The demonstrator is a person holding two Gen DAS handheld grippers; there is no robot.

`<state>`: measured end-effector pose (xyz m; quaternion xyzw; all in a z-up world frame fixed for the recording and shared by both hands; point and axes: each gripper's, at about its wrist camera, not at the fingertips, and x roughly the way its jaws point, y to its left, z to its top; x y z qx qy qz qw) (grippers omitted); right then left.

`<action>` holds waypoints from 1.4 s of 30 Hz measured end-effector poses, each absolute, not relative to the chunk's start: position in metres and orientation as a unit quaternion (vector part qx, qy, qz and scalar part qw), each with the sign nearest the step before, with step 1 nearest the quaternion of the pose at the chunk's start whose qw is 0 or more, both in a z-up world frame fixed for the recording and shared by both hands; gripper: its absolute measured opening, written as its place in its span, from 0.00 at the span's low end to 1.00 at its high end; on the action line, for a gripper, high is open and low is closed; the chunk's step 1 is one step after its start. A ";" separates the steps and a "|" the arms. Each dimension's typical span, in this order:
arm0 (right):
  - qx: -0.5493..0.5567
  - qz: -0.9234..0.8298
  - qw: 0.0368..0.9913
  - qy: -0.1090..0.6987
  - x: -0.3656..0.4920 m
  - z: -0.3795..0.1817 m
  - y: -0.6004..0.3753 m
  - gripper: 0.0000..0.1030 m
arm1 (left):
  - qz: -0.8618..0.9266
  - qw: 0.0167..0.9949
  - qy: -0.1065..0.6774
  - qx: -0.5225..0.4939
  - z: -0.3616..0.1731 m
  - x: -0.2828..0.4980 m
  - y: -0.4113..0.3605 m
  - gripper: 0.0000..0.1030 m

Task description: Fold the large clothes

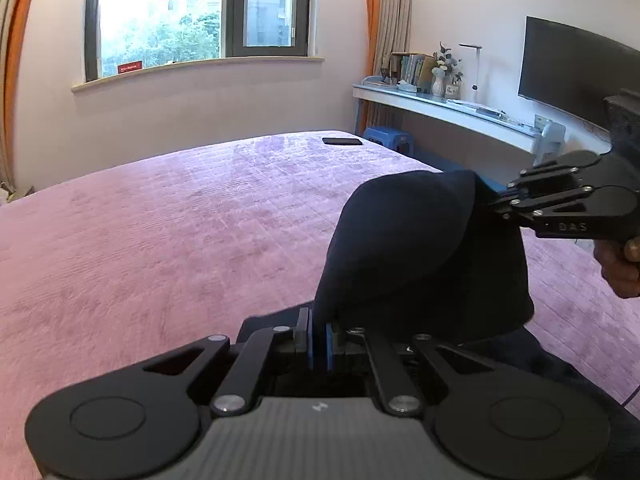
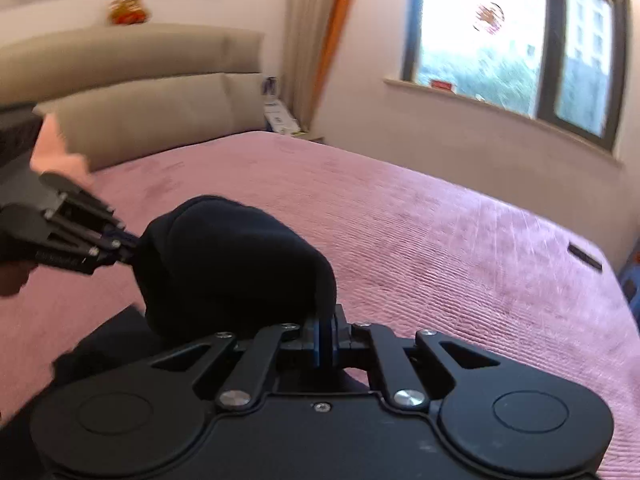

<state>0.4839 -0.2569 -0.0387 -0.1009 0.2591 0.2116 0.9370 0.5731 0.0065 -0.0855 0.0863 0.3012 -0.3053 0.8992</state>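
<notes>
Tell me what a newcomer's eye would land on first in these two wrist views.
First, the dark garment, lifted into a billowing hump above the pink bedspread, low and right of centre in the left wrist view. It hangs between the left gripper and the right gripper, each shut on an edge. After that, the bright window behind the bed and a black phone at its far edge.

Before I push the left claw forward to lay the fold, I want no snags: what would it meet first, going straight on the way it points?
The dark garment that the left claw already pinches bulges right ahead of it. Beyond that, probably only the pink bedspread; the phone lies far off near the bed's edge, though depth is unclear.
</notes>
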 end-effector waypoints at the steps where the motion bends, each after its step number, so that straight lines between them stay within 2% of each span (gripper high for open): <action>1: -0.109 0.215 0.936 0.256 0.472 -0.037 -0.254 0.06 | -0.303 0.900 0.303 0.082 -0.084 0.558 0.009 0.06; 6: -0.205 0.218 0.920 0.251 0.416 -0.062 -0.232 0.06 | -0.265 0.894 0.353 0.077 -0.101 0.473 0.014 0.07; 9: -0.268 0.227 0.897 0.268 0.390 -0.094 -0.224 0.10 | -0.254 0.865 0.430 0.054 -0.142 0.420 0.002 0.08; 11: -0.298 0.265 0.856 0.329 0.367 -0.116 -0.220 0.25 | -0.243 0.835 0.492 0.034 -0.173 0.392 0.003 0.10; 12: -0.299 0.283 0.839 0.357 0.356 -0.123 -0.221 0.41 | -0.239 0.819 0.522 0.017 -0.186 0.380 0.008 0.09; 13: -0.298 0.300 0.821 0.383 0.341 -0.130 -0.221 0.49 | -0.238 0.807 0.540 0.002 -0.193 0.371 0.014 0.09; 14: -0.296 0.311 0.805 0.410 0.328 -0.135 -0.222 0.49 | -0.235 0.800 0.552 -0.015 -0.196 0.365 0.020 0.09; 17: -0.234 0.284 0.810 0.456 0.317 -0.138 -0.233 0.50 | -0.228 0.805 0.545 -0.047 -0.190 0.367 0.033 0.13; 18: -0.192 0.267 0.819 0.469 0.324 -0.136 -0.239 0.53 | -0.224 0.814 0.534 -0.054 -0.187 0.376 0.035 0.19; 19: -0.139 0.245 0.831 0.480 0.333 -0.133 -0.248 0.60 | -0.220 0.822 0.522 -0.062 -0.184 0.386 0.037 0.28; 21: -0.036 0.201 0.852 0.482 0.361 -0.127 -0.265 0.72 | -0.204 0.839 0.496 -0.092 -0.181 0.416 0.039 0.37; 22: 0.010 0.180 0.856 0.484 0.375 -0.126 -0.272 0.73 | -0.195 0.844 0.488 -0.108 -0.182 0.429 0.039 0.42; 25: 0.110 0.131 0.853 0.493 0.408 -0.131 -0.288 0.73 | -0.179 0.844 0.483 -0.153 -0.185 0.466 0.035 0.50; 28: 0.189 0.093 0.832 0.514 0.429 -0.145 -0.303 0.74 | -0.155 0.843 0.497 -0.137 -0.193 0.487 0.021 0.59; 34: 0.300 0.069 0.799 0.517 0.441 -0.167 -0.312 0.73 | -0.129 0.815 0.539 -0.167 -0.219 0.509 0.010 0.60; 35: 0.304 0.059 0.793 0.524 0.444 -0.172 -0.309 0.70 | -0.121 0.814 0.542 -0.172 -0.223 0.510 0.008 0.56; 36: 0.303 0.051 0.789 0.531 0.444 -0.175 -0.305 0.49 | -0.111 0.815 0.543 -0.167 -0.226 0.512 0.006 0.39; 37: 0.304 0.048 0.787 0.535 0.447 -0.178 -0.302 0.20 | -0.100 0.819 0.543 -0.157 -0.226 0.515 0.002 0.21; 38: 0.309 0.052 0.787 0.532 0.447 -0.177 -0.300 0.18 | -0.102 0.823 0.536 -0.160 -0.223 0.516 0.004 0.11; 39: 0.312 0.060 0.791 0.523 0.443 -0.172 -0.303 0.18 | -0.107 0.827 0.524 -0.174 -0.217 0.514 0.008 0.07; 42: 0.322 0.114 0.812 0.474 0.428 -0.137 -0.316 0.17 | -0.156 0.845 0.431 -0.276 -0.181 0.485 0.043 0.07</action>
